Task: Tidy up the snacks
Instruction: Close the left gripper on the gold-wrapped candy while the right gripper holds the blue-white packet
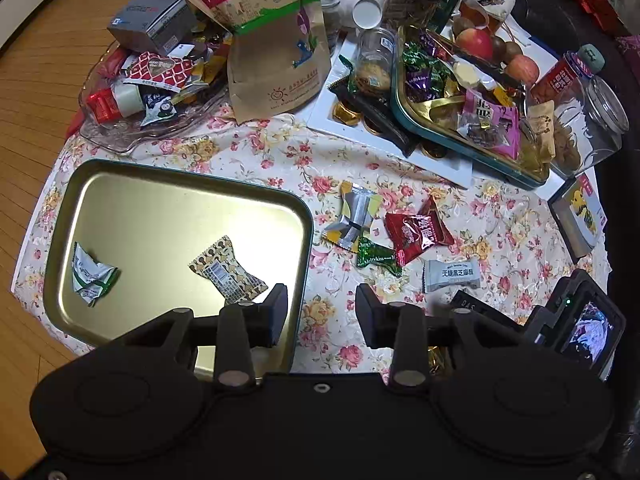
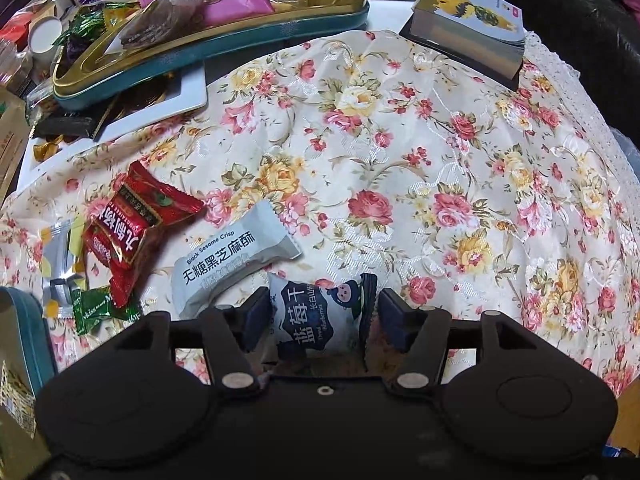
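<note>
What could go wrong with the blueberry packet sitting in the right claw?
The right claw stands open around the dried blueberry packet, pads apparently not pressing it, so a lift now would likely leave it behind. The black sesame crisp packet lies close beside the left finger; closing could nudge or catch it. The packet looks puffy and may squirt out when squeezed.

Bare floral tablecloth (image 2: pixel 460 168) wide open right of the blueberry packet (image 2: pixel 320 316), sesame crisp packet (image 2: pixel 232 260) crowding its left, red packets (image 2: pixel 132 224) beyond, book (image 2: pixel 472 20) at far edge, gold tray (image 1: pixel 168 216) floor mostly free, loaded teal tray (image 1: pixel 460 120) walling off the back
</note>
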`<act>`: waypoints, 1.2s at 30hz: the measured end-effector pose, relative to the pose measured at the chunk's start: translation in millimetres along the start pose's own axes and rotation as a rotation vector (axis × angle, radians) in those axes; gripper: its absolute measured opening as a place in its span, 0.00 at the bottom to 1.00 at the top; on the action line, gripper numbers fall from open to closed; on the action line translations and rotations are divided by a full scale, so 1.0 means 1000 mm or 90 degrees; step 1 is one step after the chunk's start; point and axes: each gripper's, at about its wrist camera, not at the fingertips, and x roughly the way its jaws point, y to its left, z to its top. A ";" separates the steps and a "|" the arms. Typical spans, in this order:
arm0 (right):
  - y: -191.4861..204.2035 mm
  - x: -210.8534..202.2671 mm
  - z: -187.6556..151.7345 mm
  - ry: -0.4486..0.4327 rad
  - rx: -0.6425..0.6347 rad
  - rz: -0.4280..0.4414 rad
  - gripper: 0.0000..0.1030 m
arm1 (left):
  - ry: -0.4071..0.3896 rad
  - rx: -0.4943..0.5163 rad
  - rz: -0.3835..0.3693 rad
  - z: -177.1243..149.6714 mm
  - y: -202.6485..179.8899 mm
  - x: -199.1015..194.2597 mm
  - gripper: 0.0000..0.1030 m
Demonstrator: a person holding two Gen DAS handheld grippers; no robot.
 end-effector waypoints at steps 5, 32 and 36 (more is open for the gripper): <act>0.000 -0.002 -0.001 0.008 -0.037 0.009 0.51 | 0.005 0.016 0.017 -0.002 -0.010 0.008 0.45; -0.098 -0.133 0.029 -0.112 0.104 0.207 0.45 | 0.128 0.160 -0.028 -0.055 -0.117 0.098 0.45; -0.102 -0.141 0.031 -0.127 0.101 0.219 0.45 | 0.136 0.167 -0.015 -0.062 -0.127 0.109 0.45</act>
